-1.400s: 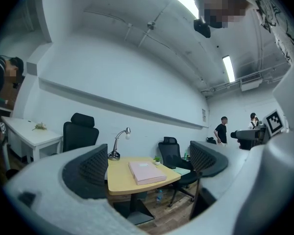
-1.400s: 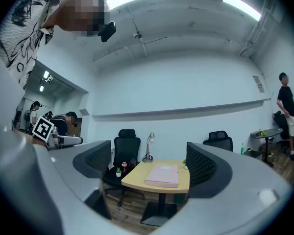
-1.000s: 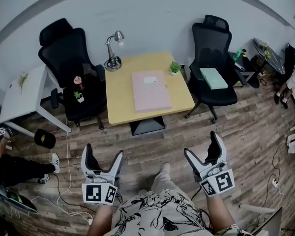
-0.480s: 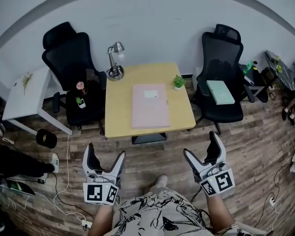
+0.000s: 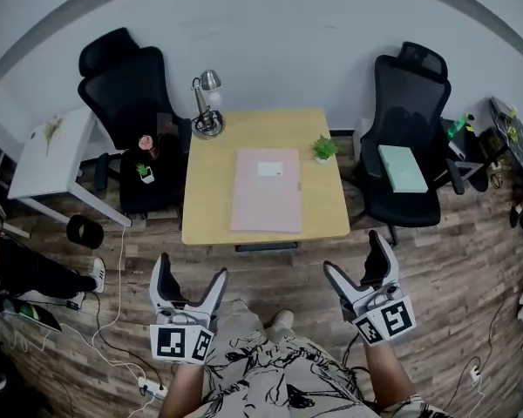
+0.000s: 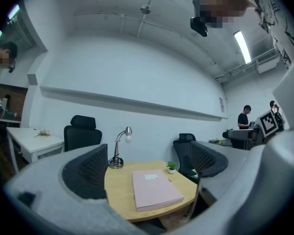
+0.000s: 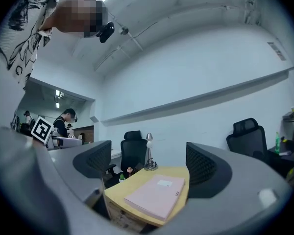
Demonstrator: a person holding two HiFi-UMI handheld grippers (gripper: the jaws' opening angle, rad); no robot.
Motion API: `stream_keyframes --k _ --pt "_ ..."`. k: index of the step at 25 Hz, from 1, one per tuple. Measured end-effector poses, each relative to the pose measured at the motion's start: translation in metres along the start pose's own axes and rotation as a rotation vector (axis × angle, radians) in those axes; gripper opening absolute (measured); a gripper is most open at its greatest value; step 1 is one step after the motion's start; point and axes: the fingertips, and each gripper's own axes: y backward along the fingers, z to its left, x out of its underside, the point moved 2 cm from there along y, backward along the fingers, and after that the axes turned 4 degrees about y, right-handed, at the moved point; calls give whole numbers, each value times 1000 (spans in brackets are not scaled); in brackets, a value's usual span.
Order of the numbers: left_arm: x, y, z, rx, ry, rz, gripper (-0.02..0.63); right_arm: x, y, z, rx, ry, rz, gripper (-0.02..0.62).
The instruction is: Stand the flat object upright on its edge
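Head view: pink folder point(image 5: 267, 190) flat on table point(image 5: 207, 190), small pot point(image 5: 322, 158) holding plant point(image 5: 324, 145)

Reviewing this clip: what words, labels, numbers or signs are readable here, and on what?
No text is readable.
White label on the flat pink folder: too small to read.
Square markers on the left gripper and right gripper: black-and-white patterns, no letters.
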Motion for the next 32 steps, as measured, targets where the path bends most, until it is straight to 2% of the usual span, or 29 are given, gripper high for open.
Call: stream_keyframes --k 8,12,19,24,32 --pt "12 -32 35 -54 43 22 514 14 -46 -17 -14 -11 28 469" --pt "11 -69 53 -31 61 7 515 10 -76 -32 9 21 15 468" --pt "-22 -157 89 31 66 -42 515 -9 -139 -68 97 66 -3 466" --pt "-30 -205 110 72 74 -30 515 -8 -178 -81 129 65 5 466" --pt "-26 -250 148 104 106 5 515 -3 -222 -86 179 40 15 466"
